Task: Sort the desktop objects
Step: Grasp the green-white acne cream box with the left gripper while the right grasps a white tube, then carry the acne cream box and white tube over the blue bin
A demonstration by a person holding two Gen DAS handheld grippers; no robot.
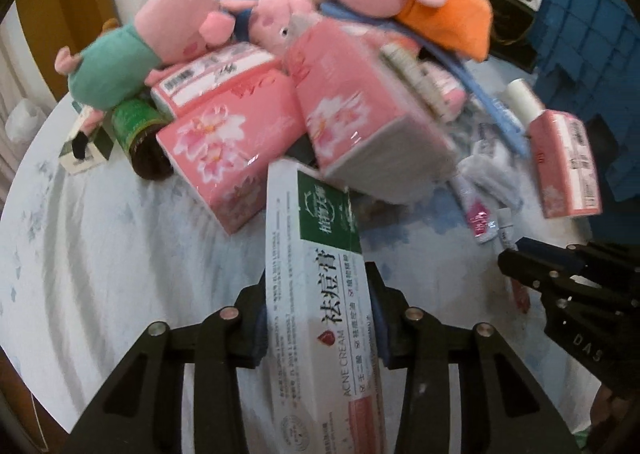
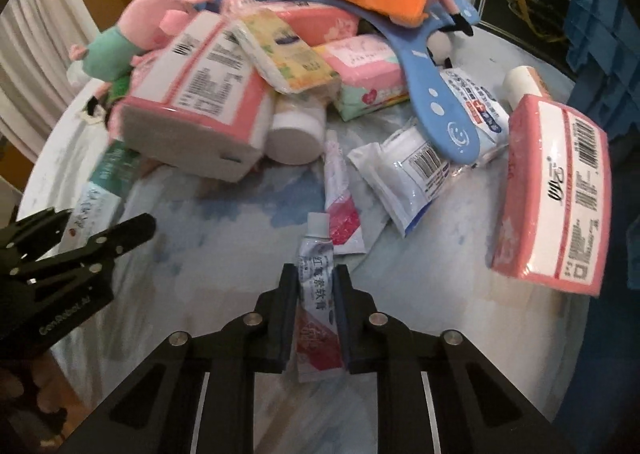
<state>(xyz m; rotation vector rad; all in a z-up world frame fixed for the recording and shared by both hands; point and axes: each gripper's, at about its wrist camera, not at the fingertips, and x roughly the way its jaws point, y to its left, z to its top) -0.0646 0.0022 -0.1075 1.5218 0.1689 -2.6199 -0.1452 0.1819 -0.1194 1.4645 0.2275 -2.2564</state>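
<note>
White-and-green cardboard acne-cream box (image 1: pixel 320 294) clamped in left gripper (image 1: pixel 318 318); right gripper (image 2: pixel 316 314) pinches small white ointment tube (image 2: pixel 316 282).

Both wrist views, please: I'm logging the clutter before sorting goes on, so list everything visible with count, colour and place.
Acne cream box: one, white and green, between the left gripper's pads.
Ointment tube: one, white and red, between the right gripper's pads.
Tissue packs: at least three, pink, in the pile and at its right.
Pig plush toys: at least three, pink, atop the pile.
Blue paddle: one, across the pile.
Brown bottle: one, lying left.
Blue crate: one, far right.
Tablecloth: white, underneath.
Left gripper: black, shut.
Right gripper: black, shut.
</note>
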